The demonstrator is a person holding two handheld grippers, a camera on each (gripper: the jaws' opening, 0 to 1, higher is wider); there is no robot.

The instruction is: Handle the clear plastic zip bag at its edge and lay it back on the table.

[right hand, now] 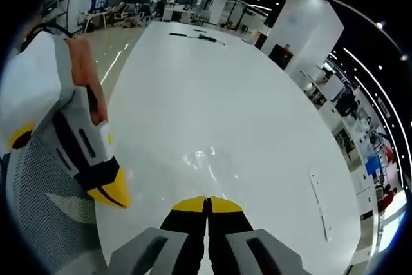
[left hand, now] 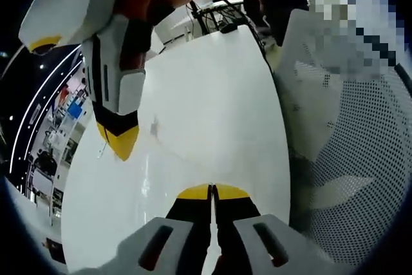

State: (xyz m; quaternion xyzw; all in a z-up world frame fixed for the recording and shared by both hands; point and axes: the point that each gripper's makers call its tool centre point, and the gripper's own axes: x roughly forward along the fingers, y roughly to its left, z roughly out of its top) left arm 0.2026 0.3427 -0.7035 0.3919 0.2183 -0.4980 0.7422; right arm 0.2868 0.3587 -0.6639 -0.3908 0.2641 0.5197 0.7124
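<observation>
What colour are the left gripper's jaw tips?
Yellow on black, clearest in the left gripper view on the left gripper.

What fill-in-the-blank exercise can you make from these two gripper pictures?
The table top is coloured ____.
The jaw tips of the left gripper are coloured ____.
The right gripper has its jaws ____ (open or shut).
Missing words: white; yellow; shut.

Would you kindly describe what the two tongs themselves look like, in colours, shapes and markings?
Each of the tongs has a pale grey-white moulded body with dark slot-like recesses, then black jaws ending in yellow tips. The left tongs and right tongs match. Seen from the side, the right tongs taper to a pointed yellow tip.
</observation>
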